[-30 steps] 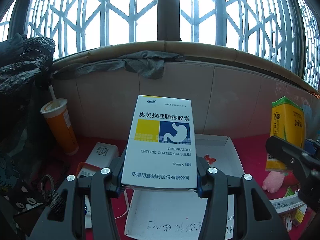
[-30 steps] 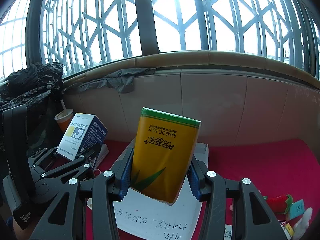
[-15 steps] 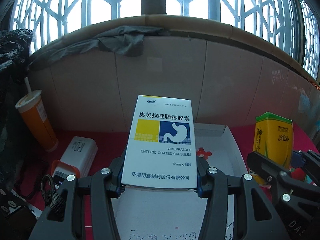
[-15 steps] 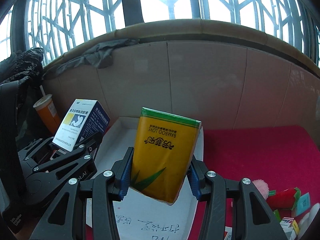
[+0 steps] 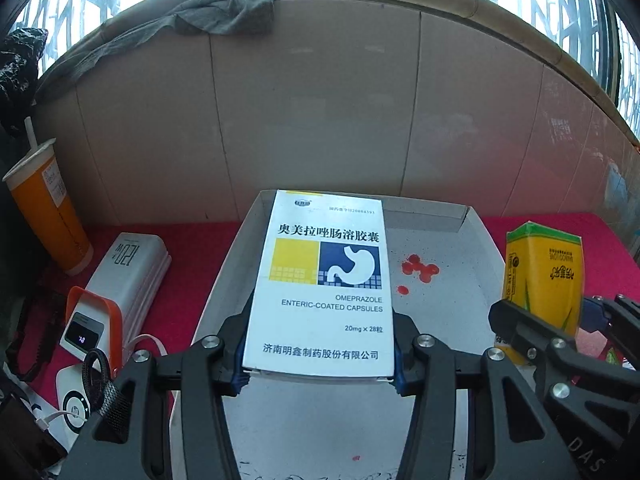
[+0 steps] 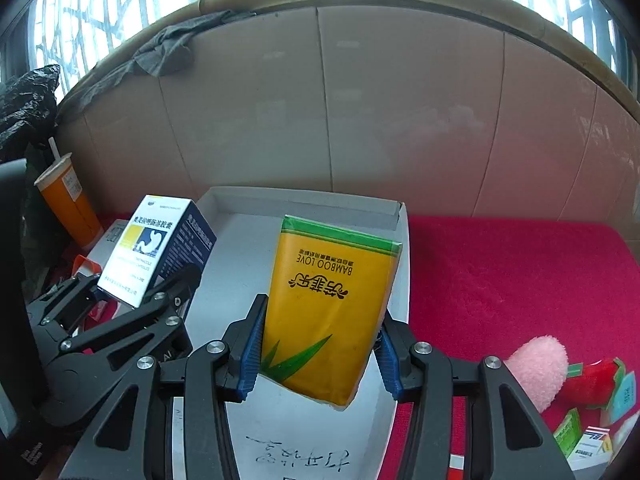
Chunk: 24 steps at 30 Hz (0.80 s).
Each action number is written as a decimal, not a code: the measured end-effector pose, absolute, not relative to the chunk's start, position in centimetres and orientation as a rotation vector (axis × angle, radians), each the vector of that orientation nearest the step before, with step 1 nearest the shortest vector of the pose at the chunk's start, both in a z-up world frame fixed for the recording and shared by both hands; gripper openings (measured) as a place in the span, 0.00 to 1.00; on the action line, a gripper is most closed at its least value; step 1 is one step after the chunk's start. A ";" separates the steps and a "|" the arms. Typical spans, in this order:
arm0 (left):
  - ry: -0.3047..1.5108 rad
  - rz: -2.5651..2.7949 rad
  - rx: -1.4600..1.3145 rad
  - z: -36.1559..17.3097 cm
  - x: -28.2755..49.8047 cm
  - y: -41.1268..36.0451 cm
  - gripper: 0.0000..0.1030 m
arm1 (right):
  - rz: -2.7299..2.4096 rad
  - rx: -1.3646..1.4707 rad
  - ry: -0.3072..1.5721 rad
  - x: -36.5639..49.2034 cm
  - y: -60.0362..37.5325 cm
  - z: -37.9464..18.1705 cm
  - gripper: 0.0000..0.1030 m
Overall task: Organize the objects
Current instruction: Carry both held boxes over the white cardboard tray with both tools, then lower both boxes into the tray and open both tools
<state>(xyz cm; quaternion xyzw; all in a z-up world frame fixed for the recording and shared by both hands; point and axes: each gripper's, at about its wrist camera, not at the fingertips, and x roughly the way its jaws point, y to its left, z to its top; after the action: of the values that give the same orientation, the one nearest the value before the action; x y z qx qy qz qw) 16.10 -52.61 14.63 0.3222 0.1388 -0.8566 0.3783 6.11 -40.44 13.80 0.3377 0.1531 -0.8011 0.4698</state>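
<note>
L tongs (image 5: 320,364) clamp medicine box (image 5: 324,280), R tongs (image 6: 318,354) clamp yellow pack (image 6: 328,304), both over white tray (image 6: 240,248).

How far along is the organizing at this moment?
Done: nothing visibly lies in the white tray yet. In hand: the left tool grips the omeprazole box and the right tool grips the yellow tissue pack, both over the tray. Left: placing them, plus small packets on the red cloth.
</note>
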 end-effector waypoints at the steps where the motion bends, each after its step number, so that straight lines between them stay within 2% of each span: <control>1: 0.353 -2.188 0.827 14.5 16.0 -52.6 0.49 | -1.962 0.830 0.379 6.1 -40.5 13.6 0.51; 8: 0.366 -2.179 0.853 13.4 15.6 -53.2 0.49 | -1.960 0.855 0.397 5.9 -40.9 12.7 0.52; 14: 0.372 -2.149 0.845 13.4 15.7 -52.9 0.50 | -1.969 0.854 0.418 6.0 -41.2 12.9 0.57; 16: 0.372 -2.141 0.805 14.0 16.3 -52.9 0.57 | -1.984 0.846 0.416 5.9 -41.1 13.0 0.66; 20: 0.394 -2.131 0.753 15.1 17.9 -53.0 0.92 | -1.995 0.836 0.374 5.9 -40.3 13.7 0.74; 21: 0.399 -2.129 0.738 15.4 18.4 -53.0 0.97 | -1.997 0.830 0.371 6.0 -40.1 14.0 0.75; 24: 0.409 -2.108 0.695 16.3 19.7 -52.4 0.97 | -1.999 0.804 0.361 6.5 -39.3 14.8 0.78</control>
<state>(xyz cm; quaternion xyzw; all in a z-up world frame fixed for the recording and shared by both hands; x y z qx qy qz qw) 19.66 -52.42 16.32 0.2785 0.1638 -0.8440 0.4281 6.49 -39.28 14.81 0.3268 0.1467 -0.8121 0.4606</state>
